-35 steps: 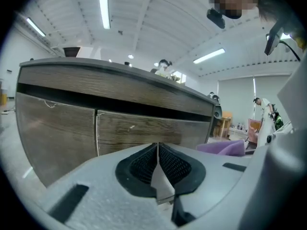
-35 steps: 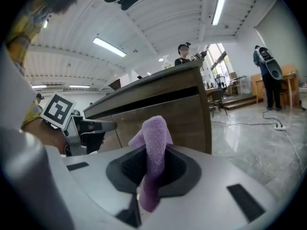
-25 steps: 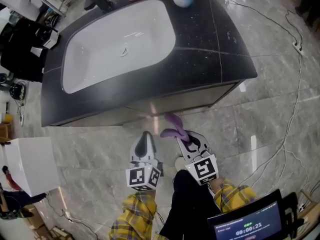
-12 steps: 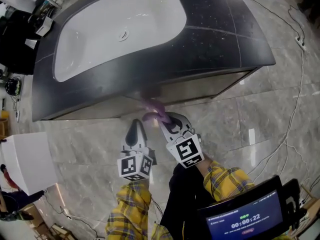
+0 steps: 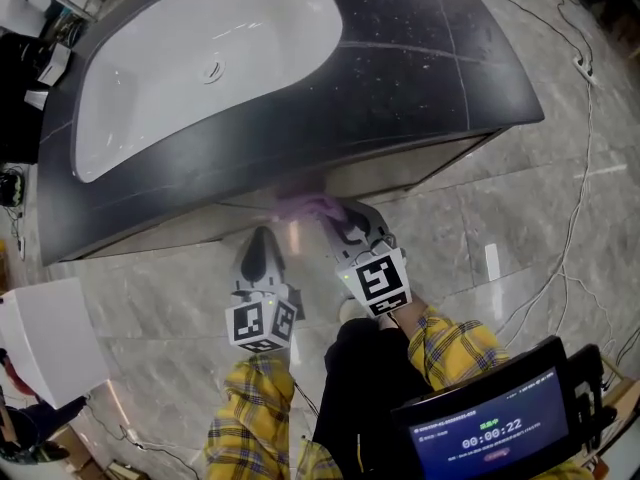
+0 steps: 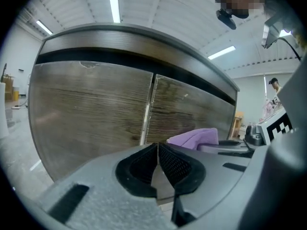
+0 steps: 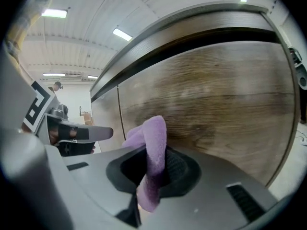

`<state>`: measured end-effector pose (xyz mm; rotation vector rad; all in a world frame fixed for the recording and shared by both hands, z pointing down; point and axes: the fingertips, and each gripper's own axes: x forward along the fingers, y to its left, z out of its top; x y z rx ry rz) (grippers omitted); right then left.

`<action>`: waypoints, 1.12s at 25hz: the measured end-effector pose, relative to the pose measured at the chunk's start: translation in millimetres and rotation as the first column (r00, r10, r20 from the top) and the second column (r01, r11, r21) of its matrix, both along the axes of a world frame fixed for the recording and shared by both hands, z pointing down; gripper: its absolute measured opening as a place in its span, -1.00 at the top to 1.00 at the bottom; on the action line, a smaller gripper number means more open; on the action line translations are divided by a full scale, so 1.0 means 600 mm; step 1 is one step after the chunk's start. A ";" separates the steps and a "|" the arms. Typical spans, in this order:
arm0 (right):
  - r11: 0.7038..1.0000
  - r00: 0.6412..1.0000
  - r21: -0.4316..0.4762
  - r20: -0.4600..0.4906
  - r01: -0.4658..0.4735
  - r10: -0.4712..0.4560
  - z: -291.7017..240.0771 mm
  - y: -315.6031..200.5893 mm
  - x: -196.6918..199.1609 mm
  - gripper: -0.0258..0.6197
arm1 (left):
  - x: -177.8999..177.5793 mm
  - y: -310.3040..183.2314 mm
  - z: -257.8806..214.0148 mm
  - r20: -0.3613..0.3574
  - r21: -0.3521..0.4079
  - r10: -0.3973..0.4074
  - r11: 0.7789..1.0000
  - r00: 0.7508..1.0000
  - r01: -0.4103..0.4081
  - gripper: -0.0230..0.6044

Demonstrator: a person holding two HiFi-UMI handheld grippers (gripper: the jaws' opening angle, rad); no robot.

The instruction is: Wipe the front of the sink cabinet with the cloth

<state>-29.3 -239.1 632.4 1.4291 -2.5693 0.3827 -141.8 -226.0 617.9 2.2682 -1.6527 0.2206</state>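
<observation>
Purple soft cloth (image 7: 154, 143) clamped in right gripper (image 5: 345, 230), aimed straight at wood-grain sink cabinet front (image 7: 206, 99), very near; left gripper (image 6: 158, 164) closed, empty, alongside.

Your cloth (image 7: 152, 147) was lilac, and the cabinet front (image 7: 216, 104) showed brown wood grain. The counter (image 5: 420, 58) was speckled black, the sink (image 5: 270, 38) white.
</observation>
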 end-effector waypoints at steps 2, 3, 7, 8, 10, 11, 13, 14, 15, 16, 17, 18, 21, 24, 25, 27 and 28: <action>1.000 1.000 -0.005 -0.007 -0.020 0.020 0.007 -0.001 0.021 0.80 | 0.014 -0.002 0.007 0.003 -0.008 0.019 1.000 1.000 -0.019 0.90; 0.999 0.999 -0.011 -0.010 -0.031 0.031 0.012 -0.001 0.032 0.80 | 0.022 -0.003 0.011 0.004 -0.013 0.029 0.999 1.000 -0.029 0.90; 0.996 0.996 -0.028 -0.026 -0.090 0.089 0.029 -0.003 0.088 0.80 | 0.049 -0.009 0.030 -0.003 -0.031 0.054 0.998 0.999 -0.054 0.90; 0.994 0.994 -0.032 -0.030 -0.109 0.108 0.033 -0.003 0.102 0.80 | 0.057 -0.011 0.034 -0.006 -0.034 0.060 0.998 0.998 -0.061 0.90; 0.988 0.989 -0.038 -0.039 -0.148 0.146 0.041 -0.003 0.134 0.80 | 0.075 -0.013 0.039 -0.009 -0.039 0.085 0.996 0.996 -0.086 0.90; 0.986 0.986 -0.039 -0.045 -0.165 0.163 0.045 -0.003 0.149 0.79 | 0.085 -0.014 0.040 -0.009 -0.038 0.101 0.994 0.995 -0.101 0.90; 0.980 0.979 -0.034 -0.057 -0.197 0.195 0.050 -0.005 0.180 0.80 | 0.104 -0.018 0.041 -0.012 -0.032 0.124 0.992 0.992 -0.125 0.90; 0.976 0.975 -0.031 -0.062 -0.213 0.211 0.052 -0.006 0.195 0.79 | 0.110 -0.020 0.042 -0.016 -0.030 0.130 0.991 0.991 -0.131 0.90; 0.973 0.971 -0.028 -0.065 -0.231 0.229 0.053 -0.007 0.208 0.80 | 0.115 -0.022 0.044 -0.022 -0.028 0.132 0.991 0.991 -0.133 0.90; 0.968 0.967 -0.025 -0.068 -0.249 0.247 0.053 -0.007 0.221 0.80 | 0.119 -0.024 0.046 -0.027 -0.028 0.133 0.991 0.991 -0.134 0.90; 0.964 0.962 -0.022 -0.070 -0.267 0.264 0.053 -0.006 0.234 0.80 | 0.123 -0.026 0.049 -0.032 -0.029 0.135 0.990 0.990 -0.136 0.90; 0.959 0.957 -0.020 -0.072 -0.283 0.281 0.054 -0.006 0.245 0.79 | 0.128 -0.028 0.051 -0.035 -0.030 0.140 0.990 0.990 -0.141 0.90; 0.941 0.939 -0.018 -0.075 -0.337 0.335 0.055 -0.001 0.283 0.80 | 0.154 -0.028 0.054 -0.030 -0.028 0.179 0.983 0.983 -0.180 0.90; 0.913 0.912 -0.021 -0.067 -0.407 0.405 0.055 0.003 0.328 0.79 | 0.185 -0.022 0.054 -0.034 -0.027 0.221 0.975 0.975 -0.222 0.90; 0.902 0.901 -0.023 -0.069 -0.431 0.428 0.054 0.004 0.344 0.80 | 0.194 -0.020 0.054 -0.040 -0.028 0.230 0.973 0.972 -0.231 0.90; 0.880 0.878 -0.026 -0.083 -0.474 0.470 0.055 0.007 0.374 0.79 | 0.211 -0.017 0.053 -0.060 -0.026 0.240 0.970 0.969 -0.241 0.90; 0.869 0.867 -0.026 -0.091 -0.493 0.490 0.055 0.008 0.387 0.79 | 0.219 -0.016 0.052 -0.071 -0.026 0.242 0.969 0.968 -0.244 0.90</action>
